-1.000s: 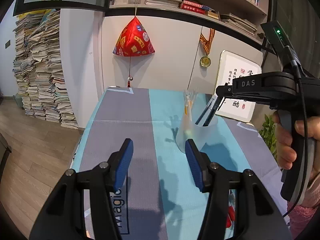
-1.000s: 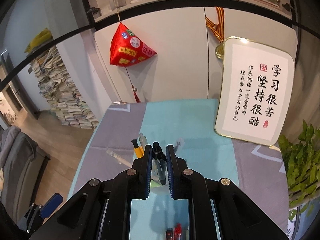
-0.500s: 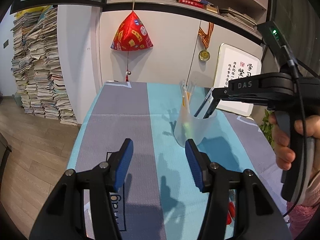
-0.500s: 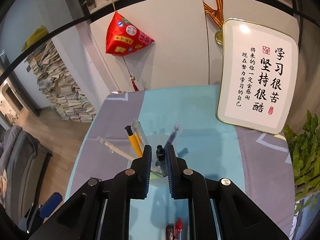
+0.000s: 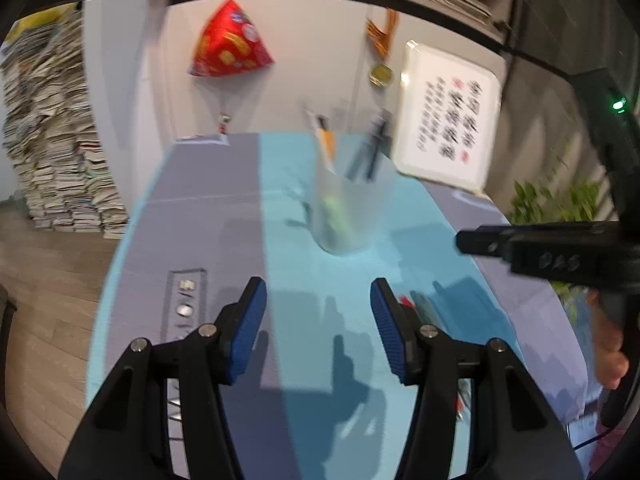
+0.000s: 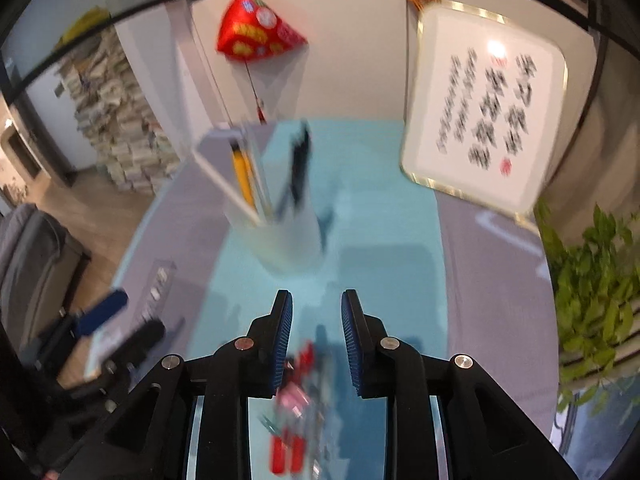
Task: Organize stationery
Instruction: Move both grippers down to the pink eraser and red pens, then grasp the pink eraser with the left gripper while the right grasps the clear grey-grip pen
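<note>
A frosted plastic cup (image 5: 347,212) stands on the blue and grey table mat (image 5: 280,240), holding a yellow pen (image 5: 326,142) and black pens (image 5: 374,144). It also shows in the right wrist view (image 6: 280,236) with the black pen (image 6: 300,160) in it. My left gripper (image 5: 318,324) is open and empty, well short of the cup. My right gripper (image 6: 316,332) is open and empty, pulled back from the cup, above loose red and pink pens (image 6: 294,396) lying on the mat. The right gripper also shows from the side at the right of the left wrist view (image 5: 520,246).
A framed calligraphy board (image 6: 484,108) leans at the back right. A green plant (image 6: 592,280) stands at the right edge. A red hanging ornament (image 5: 230,44) and a medal (image 5: 380,74) hang on the wall. A printed strip (image 5: 184,300) lies on the mat's grey part.
My right gripper let go of the black pen, which now stands in the cup, opened and drew back towards me. My left gripper also pulled back from the cup.
</note>
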The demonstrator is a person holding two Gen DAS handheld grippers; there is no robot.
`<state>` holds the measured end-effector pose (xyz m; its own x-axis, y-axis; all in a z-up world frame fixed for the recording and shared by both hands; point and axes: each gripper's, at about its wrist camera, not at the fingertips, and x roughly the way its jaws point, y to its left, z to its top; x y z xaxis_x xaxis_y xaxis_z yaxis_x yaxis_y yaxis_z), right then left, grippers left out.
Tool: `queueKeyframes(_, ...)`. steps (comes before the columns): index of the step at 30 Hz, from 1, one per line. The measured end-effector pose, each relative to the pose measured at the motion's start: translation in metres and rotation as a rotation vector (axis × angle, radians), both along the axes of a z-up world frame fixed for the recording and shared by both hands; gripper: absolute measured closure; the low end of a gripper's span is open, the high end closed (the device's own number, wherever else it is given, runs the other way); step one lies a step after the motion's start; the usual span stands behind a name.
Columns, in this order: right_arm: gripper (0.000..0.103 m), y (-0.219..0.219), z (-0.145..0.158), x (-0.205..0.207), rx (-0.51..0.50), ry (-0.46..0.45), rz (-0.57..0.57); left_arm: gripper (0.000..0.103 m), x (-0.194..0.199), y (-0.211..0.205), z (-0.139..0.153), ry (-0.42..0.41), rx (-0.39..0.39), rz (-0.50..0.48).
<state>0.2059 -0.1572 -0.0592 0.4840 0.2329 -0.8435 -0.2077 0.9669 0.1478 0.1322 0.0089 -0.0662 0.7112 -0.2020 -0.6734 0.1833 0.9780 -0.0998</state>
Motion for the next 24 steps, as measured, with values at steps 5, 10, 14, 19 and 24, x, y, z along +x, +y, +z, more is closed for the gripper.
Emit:
queueKeyframes(5, 0.078, -0.015, -0.031, -0.006, 0.011, 0.083, -0.021, 0.050, -0.011, -0.029, -0.014, 0.035, 0.021, -0.090)
queueKeyframes(10, 0.078, -0.022, -0.044, -0.011, 0.051, 0.117, -0.020, 0.050, -0.016, -0.051, -0.032, 0.072, 0.053, -0.166)
queueKeyframes(14, 0.078, -0.020, -0.049, -0.012, 0.054, 0.124, -0.018, 0.050, -0.012, -0.059, -0.044, 0.116, 0.050, -0.175)
queueKeyframes(19, 0.078, -0.023, -0.049, -0.011, 0.073, 0.127, -0.032, 0.052, -0.008, -0.071, -0.052, 0.152, 0.048, -0.208)
queueKeyframes(24, 0.078, -0.028, -0.048, -0.014, 0.073, 0.124, -0.036, 0.080, 0.000, -0.074, -0.059, 0.179, 0.042, -0.200)
